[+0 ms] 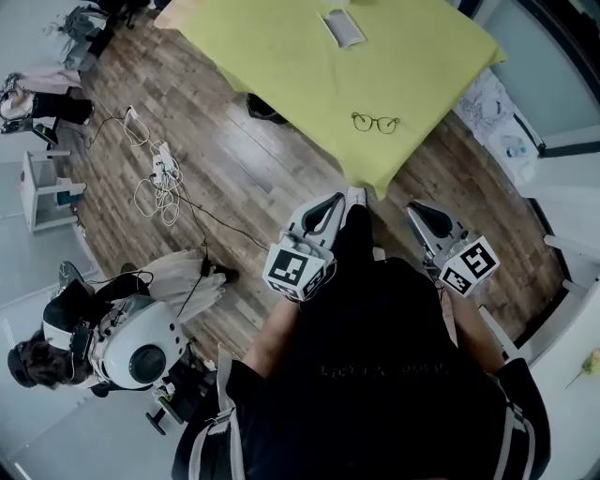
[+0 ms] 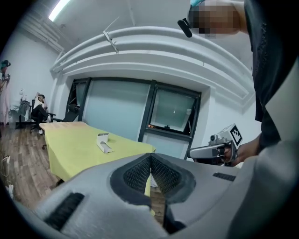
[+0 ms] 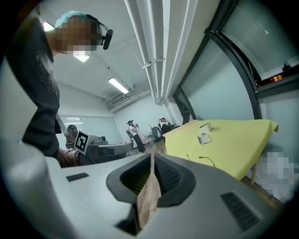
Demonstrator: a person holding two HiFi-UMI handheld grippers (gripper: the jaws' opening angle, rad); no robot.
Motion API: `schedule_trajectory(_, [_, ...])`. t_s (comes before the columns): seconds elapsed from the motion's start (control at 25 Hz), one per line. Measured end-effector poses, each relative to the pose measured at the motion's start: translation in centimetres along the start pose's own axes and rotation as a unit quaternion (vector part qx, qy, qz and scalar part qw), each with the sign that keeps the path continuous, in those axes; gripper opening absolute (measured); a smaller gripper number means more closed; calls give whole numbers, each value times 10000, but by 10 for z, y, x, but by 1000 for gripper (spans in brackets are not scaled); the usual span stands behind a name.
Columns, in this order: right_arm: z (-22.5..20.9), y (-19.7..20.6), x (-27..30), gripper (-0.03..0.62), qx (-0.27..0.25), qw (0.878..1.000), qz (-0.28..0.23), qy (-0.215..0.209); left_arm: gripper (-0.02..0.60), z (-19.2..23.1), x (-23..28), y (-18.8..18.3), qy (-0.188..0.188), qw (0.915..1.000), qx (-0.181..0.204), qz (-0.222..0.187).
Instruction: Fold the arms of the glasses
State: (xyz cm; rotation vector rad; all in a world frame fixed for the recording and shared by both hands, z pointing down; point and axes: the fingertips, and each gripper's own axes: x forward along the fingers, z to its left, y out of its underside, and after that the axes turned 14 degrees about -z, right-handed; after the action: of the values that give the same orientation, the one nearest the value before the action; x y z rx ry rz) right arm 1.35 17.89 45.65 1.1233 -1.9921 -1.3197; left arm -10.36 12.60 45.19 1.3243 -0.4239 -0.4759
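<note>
Underfoot, a wooden floor [image 1: 234,159] filled most of the head view, and over it stood a long tabletop [image 1: 281,56] draped in a yellow-green cloth [image 1: 422,66] that hung down past the near corner. Tall glass panels [image 2: 117,112] and white walls closed off the room behind it. At the lower left of the head view, another person [image 1: 94,342] crouched on the floor with a rounded white device, and a tangle of white cables [image 1: 161,178] lay on the boards further up. The wearer's dark torso [image 1: 375,375] hid the lower middle of that view, and the picture's top edge cut off the far end of the tabletop. Both tongs were held in the air, well short of the cloth. The left tongs [image 1: 336,200] had their jaws together with nothing between them, and so had the right tongs [image 1: 415,208]. A pale case [image 1: 342,28] lay far up the tabletop. The glasses [image 1: 375,122] lay on the cloth near the near corner, well apart from the case and from both tongs. They were too small in the head view to show how their arms stood.
</note>
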Motion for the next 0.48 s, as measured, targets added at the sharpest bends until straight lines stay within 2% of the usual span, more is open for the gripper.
schedule_trajectory(0.16, [-37,3,26,32,-160,9990,404,64,18,31,22,5,22,9996,213,206])
schedule_trajectory(0.36, [-62,9,55,34,-636,9936,929,-76,19,58,42,10,130,9991,99,381])
schedule_trajectory(0.48, [-73,10,75,34,-717,9917,1058,-102,19,77,57,11,144,9991,25,396])
